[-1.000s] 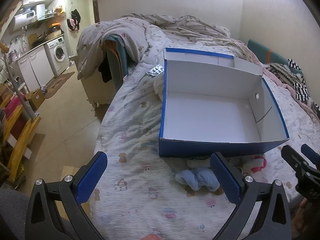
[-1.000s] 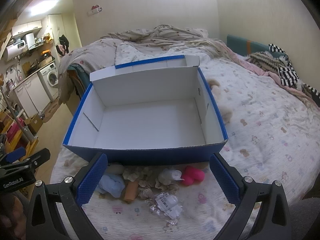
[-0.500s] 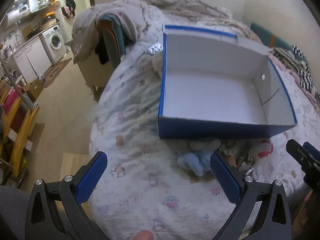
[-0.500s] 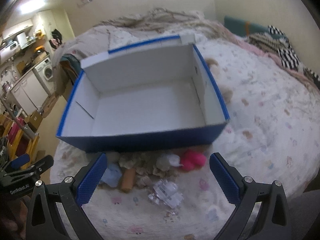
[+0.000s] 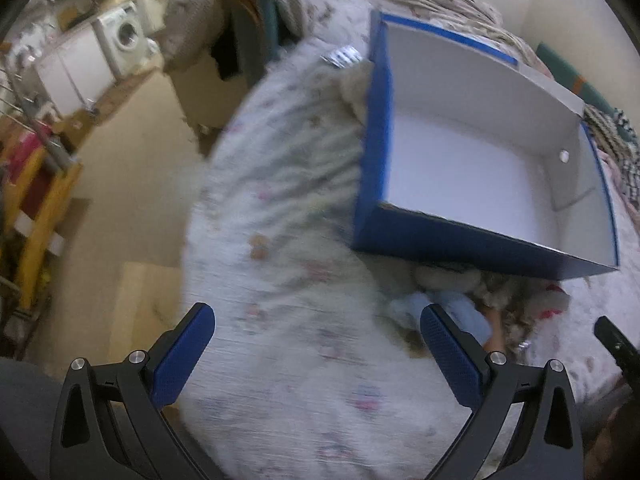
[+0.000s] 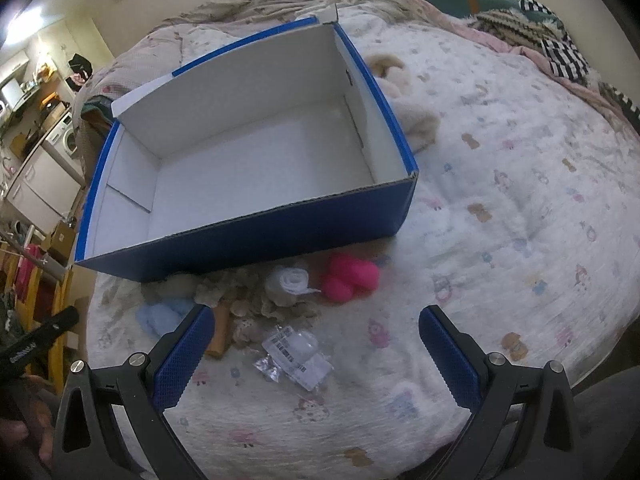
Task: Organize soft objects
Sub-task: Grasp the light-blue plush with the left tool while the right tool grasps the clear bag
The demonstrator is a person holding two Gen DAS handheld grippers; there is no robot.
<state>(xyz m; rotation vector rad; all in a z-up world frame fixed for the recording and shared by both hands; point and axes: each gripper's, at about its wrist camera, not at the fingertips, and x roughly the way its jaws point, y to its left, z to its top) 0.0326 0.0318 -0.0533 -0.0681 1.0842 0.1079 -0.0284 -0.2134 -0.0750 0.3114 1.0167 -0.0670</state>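
An empty blue box with a white inside (image 6: 256, 168) stands on the bed; it also shows in the left wrist view (image 5: 472, 160). In front of it lies a pile of soft items: a pink one (image 6: 350, 276), a white roll (image 6: 289, 282), beige lace cloth (image 6: 248, 300), a light blue one (image 6: 160, 316) (image 5: 460, 312), an orange roll (image 6: 220, 334) and a clear packet (image 6: 296, 354). My right gripper (image 6: 312, 344) is open above the packet. My left gripper (image 5: 316, 344) is open over the bedspread, left of the pile.
The bed edge (image 5: 192, 240) drops to the floor at the left, with a washing machine (image 5: 124, 38) and wooden rack (image 5: 40, 208) beyond. A beige plush (image 6: 412, 120) lies right of the box. Striped clothes (image 6: 560, 52) lie at the far right.
Both grippers have tipped downward and moved closer to the bed. The pile now sits nearer my fingers. The left view is motion-blurred. Both stay open.
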